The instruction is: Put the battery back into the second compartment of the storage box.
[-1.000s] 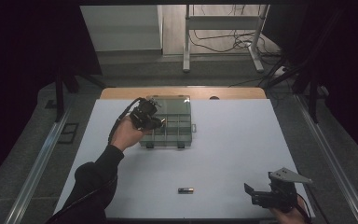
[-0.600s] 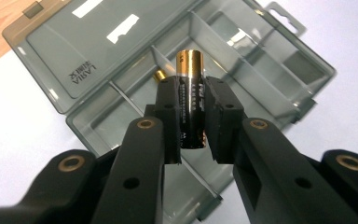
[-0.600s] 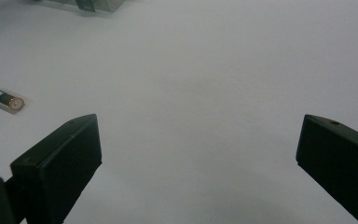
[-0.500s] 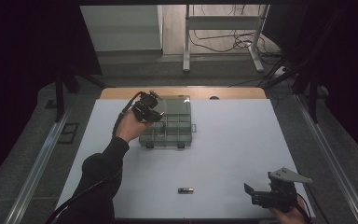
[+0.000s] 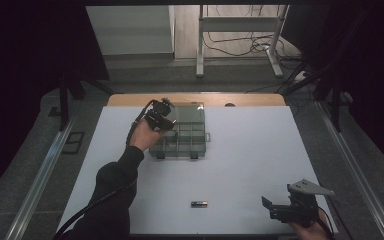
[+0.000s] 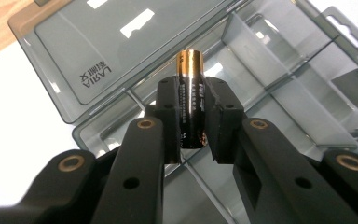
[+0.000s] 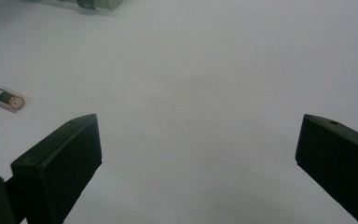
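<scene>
Left gripper (image 6: 192,123) clamps a battery (image 6: 191,100) mid-body over the open box (image 5: 180,135). Right gripper (image 5: 292,210) idles, jaws spread. The battery looks rigid, smooth and light; a mid-length grip suits it.

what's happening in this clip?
A person is loading batteries into a clear compartment box whose lid is open. The left hand-held gripper is shut on a battery, held over the box's compartments. The right hand-held gripper hangs open near the table's front right corner, holding nothing. A second battery lies loose on the white tabletop, not yet picked up.
</scene>
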Demonstrator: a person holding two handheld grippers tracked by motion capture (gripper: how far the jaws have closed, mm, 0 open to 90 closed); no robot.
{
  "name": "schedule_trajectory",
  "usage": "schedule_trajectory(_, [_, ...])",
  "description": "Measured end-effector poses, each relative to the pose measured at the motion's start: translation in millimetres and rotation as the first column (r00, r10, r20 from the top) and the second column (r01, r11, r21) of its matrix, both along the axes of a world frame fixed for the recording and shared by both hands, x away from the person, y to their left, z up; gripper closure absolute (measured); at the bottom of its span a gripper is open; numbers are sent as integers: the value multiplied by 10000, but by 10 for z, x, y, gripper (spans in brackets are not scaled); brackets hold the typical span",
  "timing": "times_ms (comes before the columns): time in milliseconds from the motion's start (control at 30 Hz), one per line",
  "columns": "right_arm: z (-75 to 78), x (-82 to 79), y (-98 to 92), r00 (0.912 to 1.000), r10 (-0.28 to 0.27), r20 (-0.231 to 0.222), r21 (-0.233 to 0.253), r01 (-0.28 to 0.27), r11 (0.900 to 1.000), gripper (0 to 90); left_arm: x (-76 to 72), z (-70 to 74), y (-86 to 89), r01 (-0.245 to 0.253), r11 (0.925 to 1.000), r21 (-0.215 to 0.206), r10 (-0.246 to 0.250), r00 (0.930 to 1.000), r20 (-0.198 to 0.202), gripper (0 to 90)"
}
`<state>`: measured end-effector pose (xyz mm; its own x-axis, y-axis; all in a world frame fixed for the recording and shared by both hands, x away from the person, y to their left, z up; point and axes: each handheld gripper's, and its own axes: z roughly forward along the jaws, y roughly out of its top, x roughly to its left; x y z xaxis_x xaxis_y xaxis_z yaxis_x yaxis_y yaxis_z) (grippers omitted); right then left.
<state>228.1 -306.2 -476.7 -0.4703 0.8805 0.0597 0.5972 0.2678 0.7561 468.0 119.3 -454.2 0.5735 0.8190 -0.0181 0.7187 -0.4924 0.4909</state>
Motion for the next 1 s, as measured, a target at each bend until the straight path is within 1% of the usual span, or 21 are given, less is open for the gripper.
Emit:
schedule_trajectory(33, [0, 0, 0, 10000, 0, 0, 0, 0, 10000, 5, 6, -21, -2, -38, 10000, 26, 38, 10000, -16, 772])
schedule_trajectory(100, [0, -1, 0, 10000, 8, 8, 1, -8, 10000, 6, 20, -67, -1, 83, 9999, -86, -84, 9999, -77, 761])
schedule_trajectory(133, [0, -1, 0, 10000, 15, 6, 1, -15, 10000, 6, 24, -77, -3, 52, 10000, -81, -52, 10000, -33, 734])
schedule_trajectory(167, [0, 0, 0, 10000, 13, 1, 2, -13, 10000, 6, 26, -77, -3, -4, 10000, -72, 4, 10000, 43, 656])
schedule_trajectory(200, [0, 0, 0, 10000, 12, -3, 2, -12, 10000, 6, 30, -65, 6, -9, 9999, -140, 10, 10000, 79, 606])
schedule_trajectory(233, [0, 1, 0, 10000, 10, -8, 3, -10, 10000, 6, 31, -41, 16, -79, 9997, -224, 82, 9999, 143, 531])
schedule_trajectory(267, [0, 1, 0, 10000, 10, -8, 3, -10, 10000, 6, 31, -41, 16, -79, 9997, -224, 82, 9999, 143, 499])
schedule_trajectory(367, [-1, 1, 1, 10000, 12, -5, -6, -12, 10000, 6, 19, 18, 40, -131, 9995, -274, 140, 9993, 333, 371])
schedule_trajectory(400, [-1, 2, 1, 10000, 14, -6, -10, -14, 10000, 6, 2, 61, 66, -120, 9988, -477, 139, 9991, 400, 336])
schedule_trajectory(433, [-1, 1, 2, 10000, 13, -8, -17, -13, 10000, 6, 2, 61, 66, -120, 9988, -477, 139, 9991, 400, 302])
schedule_trajectory(467, [-1, 1, 2, 10000, 13, -8, -17, -13, 10000, 6, -9, 76, 76, -111, 9977, -663, 138, 9991, 398, 302])
schedule_trajectory(500, [-1, 1, 2, 10000, 12, -2, -21, -12, 10000, 6, -30, 102, 100, -70, 9953, -963, 105, 9993, 362, 223])
schedule_trajectory(533, [-1, 2, 2, 10000, 11, -6, -21, -11, 10000, 6, -42, 112, 110, 28, 9940, -1093, 5, 9996, 298, 185])
schedule_trajectory(567, [-1, 2, 2, 10000, 11, -6, -21, -11, 10000, 6, -42, 112, 110, 28, 9940, -1093, 5, 9996, 298, 152])
schedule_trajectory(600, [-1, 2, 3, 10000, -1, -8, -29, 1, 10000, 6, -70, 123, 121, 223, 9920, -1243, -193, 9995, 257, 104])
schedule_trajectory(633, [-1, 2, 3, 10000, 5, -5, -26, -5, 10000, 6, -70, 123, 121, 223, 9920, -1243, -193, 9995, 257, 70])
schedule_trajectory(700, [-1, 2, 3, 10000, 4, -2, -30, -4, 10000, 6, -102, 141, 128, 489, 9911, -1237, -456, 9985, 295, 27])
schedule_trajectory(733, [-1, 2, 3, 10000, 2, -7, -27, -2, 10000, 6, -140, 163, 124, 676, 9895, -1275, -630, 9972, 402, 11])
schedule_trajectory(767, [-1, 2, 3, 10000, 2, -7, -27, -2, 10000, 6, -140, 163, 124, 676, 9895, -1275, -630, 9972, 402, 3])
schedule_trajectory(900, [-1, 2, 3, 10000, -4, -7, -26, 4, 10000, 6, -229, 200, 90, 1219, 9827, -1394, -1176, 9923, 387, 0])
schedule_trajectory(1000, [-1, 2, 3, 10000, -4, -7, -32, 4, 10000, 6, -302, 218, 42, 1592, 9794, -1244, -1547, 9869, 454, 0])
